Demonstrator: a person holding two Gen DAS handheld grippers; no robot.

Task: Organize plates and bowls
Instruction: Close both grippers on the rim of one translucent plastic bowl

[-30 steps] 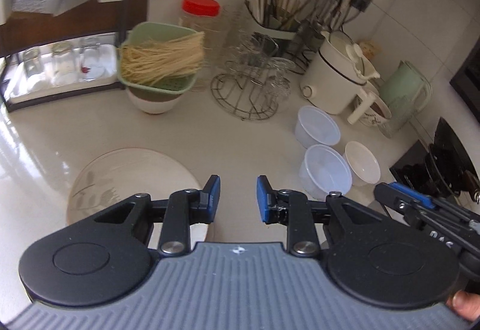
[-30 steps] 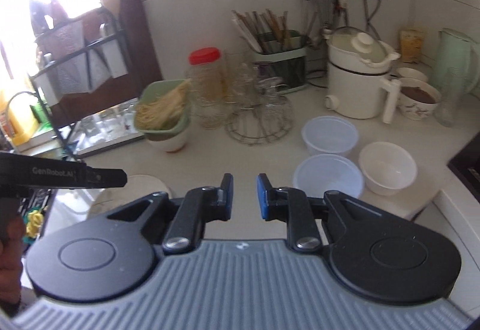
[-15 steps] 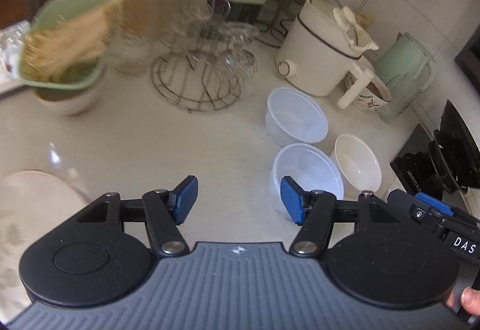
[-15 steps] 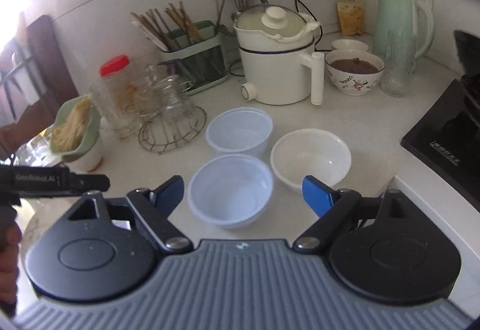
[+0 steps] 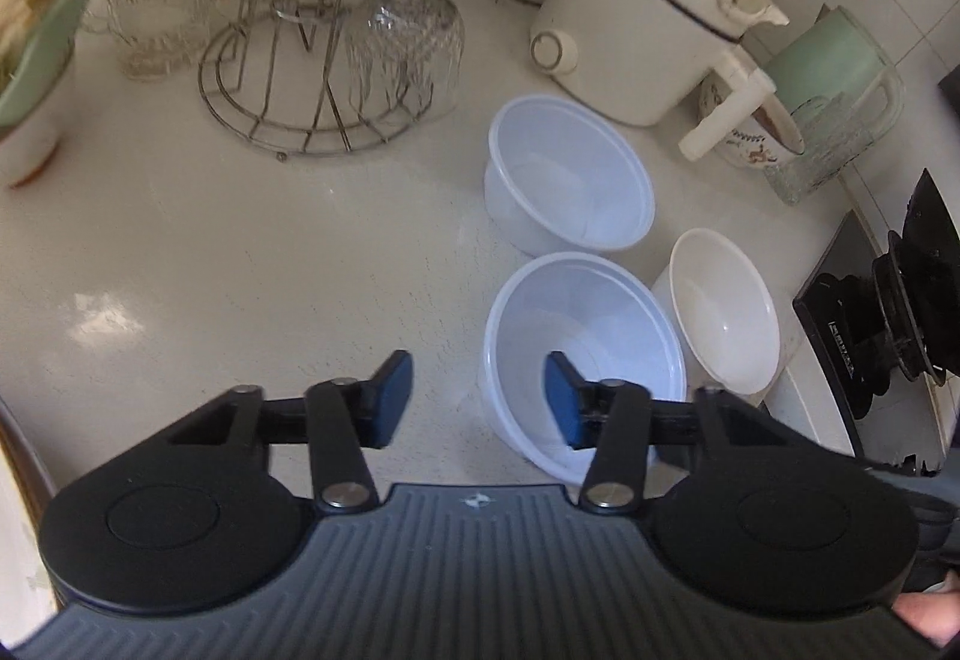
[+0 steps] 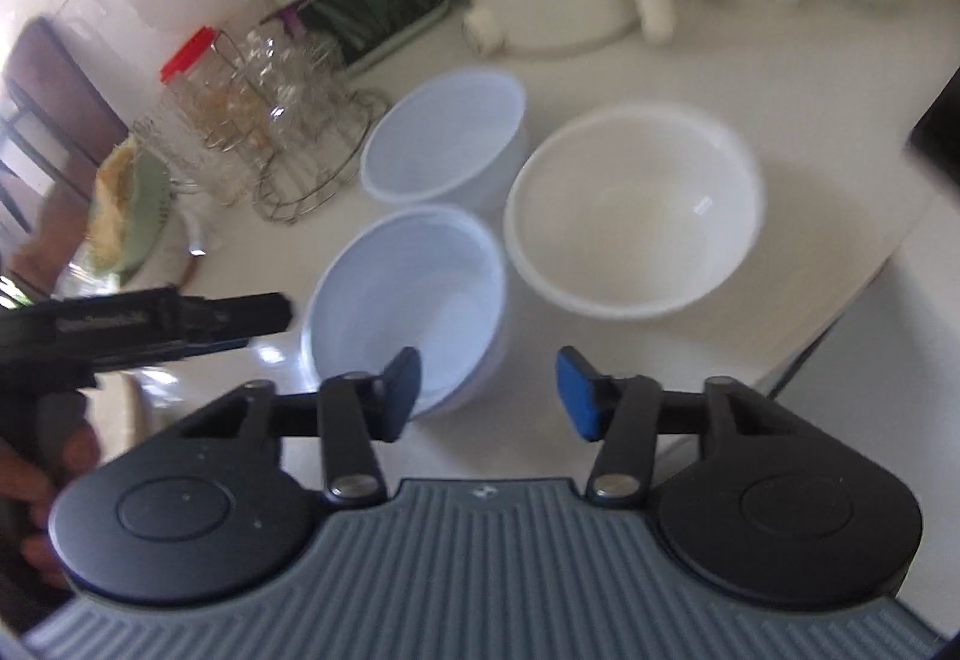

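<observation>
Left wrist view: the left tool [image 5: 473, 399] is hovering over the pale speckled bench [image 5: 240, 264] with its blue pads spread wide and holding nothing. Its right pad is showing against the inside of the near translucent plastic bowl [image 5: 579, 327]; contact cannot be told. A second translucent plastic bowl [image 5: 570, 174] is sitting just behind the first, and a white ceramic bowl [image 5: 723, 315] is sitting just to its right, rims close. A wire rack of upturned glasses [image 5: 324, 60] and a white electric pot [image 5: 648, 6] are standing further back.

Right wrist view, blurred: the right tool [image 6: 487, 393] is likewise gaping wide and gripping nothing, its left pad overlapping the near translucent plastic bowl [image 6: 414, 294]. The white ceramic bowl [image 6: 636, 207] is lying ahead to the right, and the left tool's black body is reaching in from the left.
</observation>
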